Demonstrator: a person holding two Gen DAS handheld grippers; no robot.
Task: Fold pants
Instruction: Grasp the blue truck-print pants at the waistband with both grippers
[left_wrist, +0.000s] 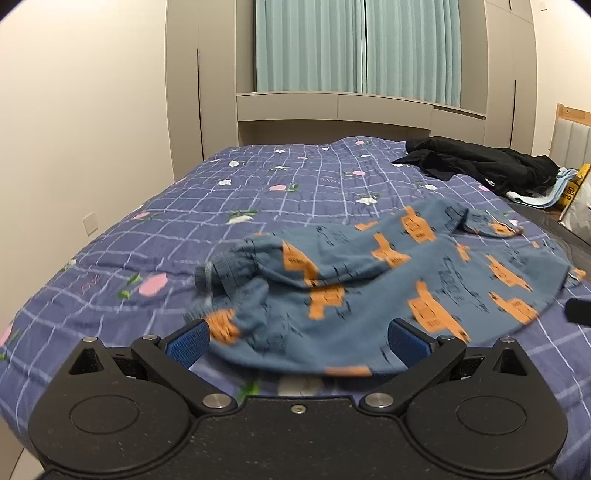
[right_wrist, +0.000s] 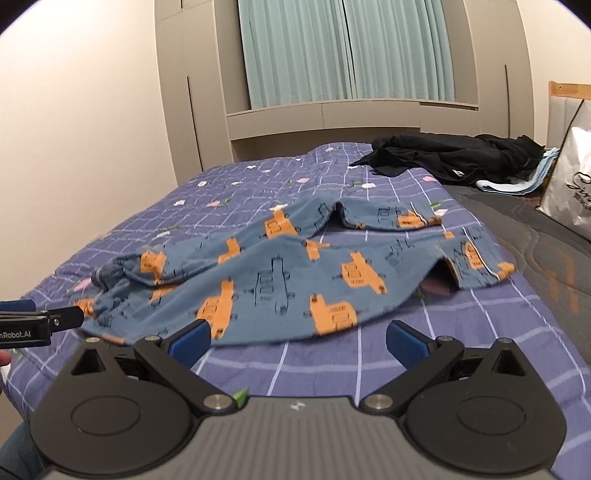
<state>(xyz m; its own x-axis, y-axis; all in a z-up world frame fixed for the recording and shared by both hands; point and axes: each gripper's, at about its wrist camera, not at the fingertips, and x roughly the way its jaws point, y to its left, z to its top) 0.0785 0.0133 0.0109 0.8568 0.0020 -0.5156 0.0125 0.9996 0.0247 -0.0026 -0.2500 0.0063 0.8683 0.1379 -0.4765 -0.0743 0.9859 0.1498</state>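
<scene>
The pants (right_wrist: 280, 273), blue-grey children's pyjama bottoms printed with orange vehicles, lie in a loose heap on the checked floral bedspread (left_wrist: 155, 229), near the bed's front edge and toward its right side. The ribbed waistband (left_wrist: 225, 273) is bunched at the left end of the heap, and the two leg openings point toward the right edge of the bed, one lying behind the other. The cloth looks thin, soft and light, so it will likely sag and wrinkle wherever it is not supported, and should slide easily over the quilted cover rather than hold any shape.

The left gripper (left_wrist: 297, 338) has its blue pads (left_wrist: 186, 343) spread wide, with the near hem of the pants lying between them; nothing is pinched. The right gripper (right_wrist: 297, 339) is likewise spread wide and empty, hovering just short of the near hem over bare bedspread. In the right wrist view the left gripper (right_wrist: 55, 319) shows from the side, close to the waistband end, though motion blur there makes it hard to say whether it touches the fabric.

The best holds are probably the thicker parts: the elastic waistband at one end and the stitched leg cuffs (right_wrist: 476, 266) at the other, since a pinch in the middle would only lift a peak of cloth. Taken at both ends, the pants could be pulled flat before the legs are laid together.

A black garment (left_wrist: 476, 162) is piled at the far right corner, well apart
</scene>
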